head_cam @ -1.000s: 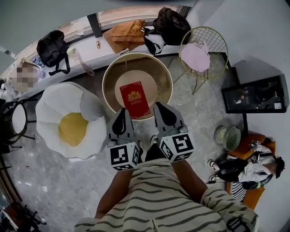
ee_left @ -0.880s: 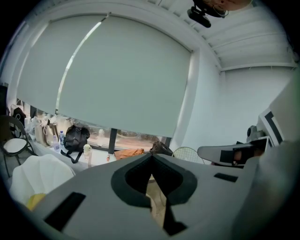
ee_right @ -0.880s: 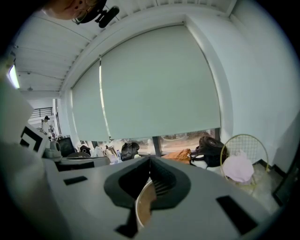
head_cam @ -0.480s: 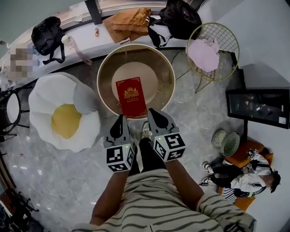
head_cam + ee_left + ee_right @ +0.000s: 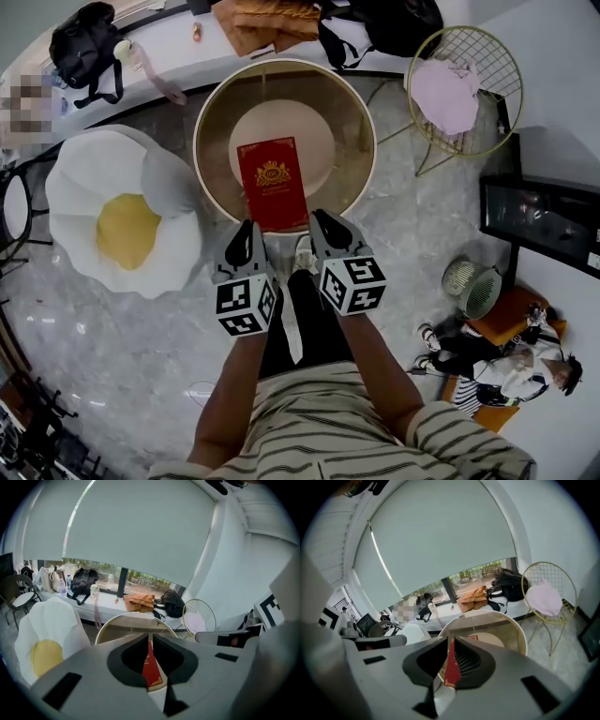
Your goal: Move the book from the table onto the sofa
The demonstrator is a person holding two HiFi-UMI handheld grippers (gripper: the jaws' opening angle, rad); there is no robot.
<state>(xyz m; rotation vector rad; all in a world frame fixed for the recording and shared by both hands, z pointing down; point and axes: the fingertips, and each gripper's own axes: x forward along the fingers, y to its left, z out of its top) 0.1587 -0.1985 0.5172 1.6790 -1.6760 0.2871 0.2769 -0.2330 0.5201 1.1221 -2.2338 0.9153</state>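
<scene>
a person in a striped shirt (image 5: pixel 328 431) holds both tongs out ahead over a marble floor (image 5: pixel 122 347). the left gripper (image 5: pixel 247 227) is clenched, its jaws pressed together with nothing between them, and the right gripper (image 5: pixel 319 217) is clenched and empty as well. both point forward and down at the near edge of a round table (image 5: pixel 208 112). the red book (image 5: pixel 273 183) lies flat on the near half of the table, its gold crest facing up; in the head view the two gripper tips sit by its near corners, and each gripper view shows the book only beyond the closed jaws, not held. left of the table and just beside it stands the white sofa (image 5: pixel 80 183) with a yellow middle, nothing lying on it. far right is a wire chair (image 5: pixel 483 47) with a pink cloth (image 5: pixel 448 94) on it. along the far ledge lie a black bag (image 5: pixel 80 42) and an orange cloth (image 5: pixel 267 13).
</scene>
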